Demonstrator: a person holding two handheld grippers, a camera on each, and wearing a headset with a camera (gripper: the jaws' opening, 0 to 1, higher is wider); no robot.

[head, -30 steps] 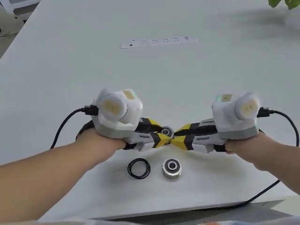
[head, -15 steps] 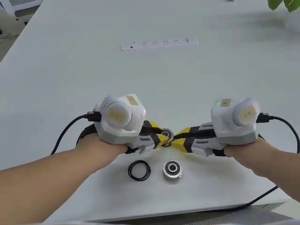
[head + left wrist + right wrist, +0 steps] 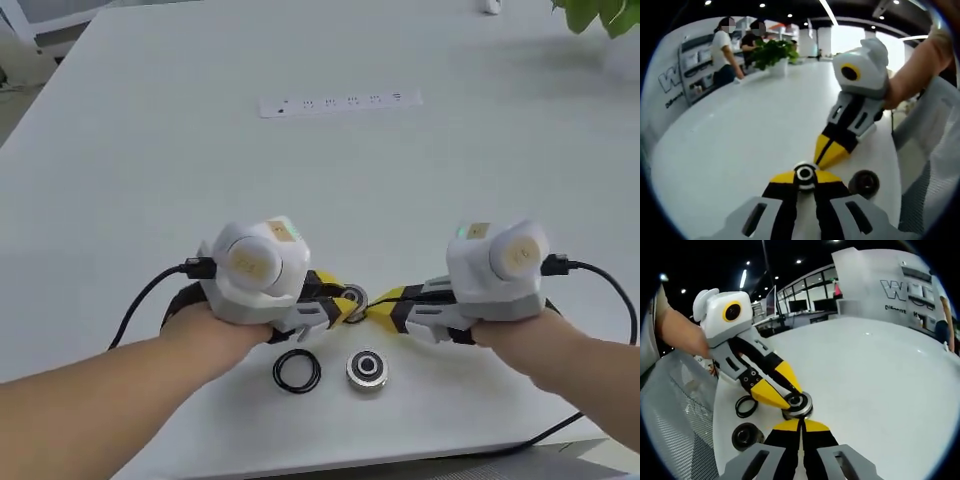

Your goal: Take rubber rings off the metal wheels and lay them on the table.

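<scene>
One round looks finished: a loose ring (image 3: pixel 297 370) lies flat on the table (image 3: pixel 200 150) at about 7 o'clock from the gripper tips, and a bare wheel (image 3: pixel 367 367) stands just beside it at 6 o'clock, the two apart. A second wheel (image 3: pixel 353 297) is in the air above them, clamped between the jaws of the left gripper (image 3: pixel 345 301), and its dark edge suggests its ring is on, so that one is left to strip and lay down. The right gripper (image 3: pixel 376 302) comes in from 3 o'clock with its jaws pressed together, tips touching the wheel's rim; whether they have pinched any rubber I cannot tell.

A wall sign (image 3: pixel 896 290) at 1 o'clock in the right gripper view begins with a large "W", and the smaller line under it is too blurred to read. The power strip (image 3: pixel 340 102) at 12 o'clock bears no legible label
</scene>
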